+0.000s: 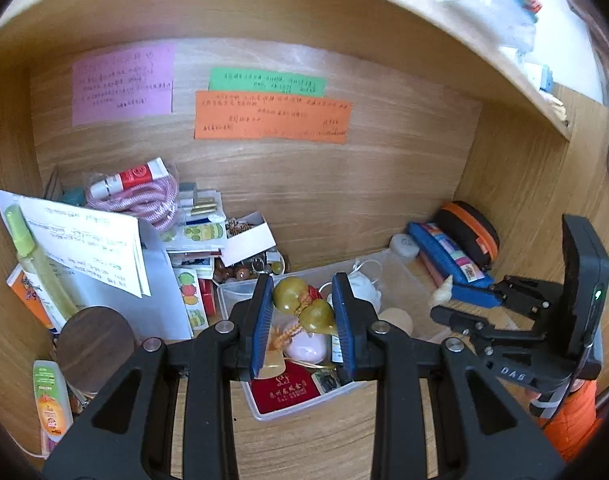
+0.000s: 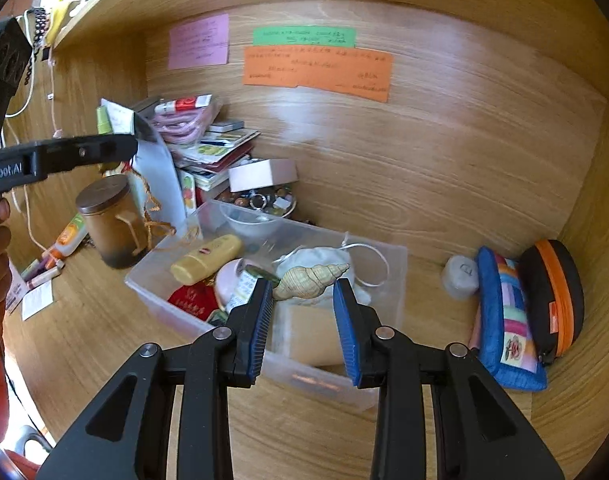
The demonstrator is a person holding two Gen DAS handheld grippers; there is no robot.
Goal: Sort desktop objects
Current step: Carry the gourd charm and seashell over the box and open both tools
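A clear plastic bin point(image 1: 240, 286) point(image 2: 152, 292) stands on the wooden desk and holds small items. My left gripper point(image 1: 303, 292) is shut on a yellow-green double gourd point(image 1: 304, 306) and holds it over the bin. My right gripper point(image 2: 303, 290) is shut on the wide end of a tan spiral seashell point(image 2: 310, 278) over the bin's near side; the shell tip also shows in the left wrist view point(image 1: 442, 290). In the bin lie a yellow tube point(image 2: 206, 260), a red booklet point(image 1: 284, 392), a pink round case point(image 1: 306, 346) and a white pouch point(image 2: 320, 262).
A messy pile of papers, cards, a pink cord point(image 1: 144, 200) and a red-white tube point(image 1: 130, 178) fills the back left. A brown lidded jar point(image 2: 110, 220) stands left of the bin. A blue pencil case point(image 2: 504, 316) and a black-orange pouch point(image 2: 552, 300) lean at the right wall.
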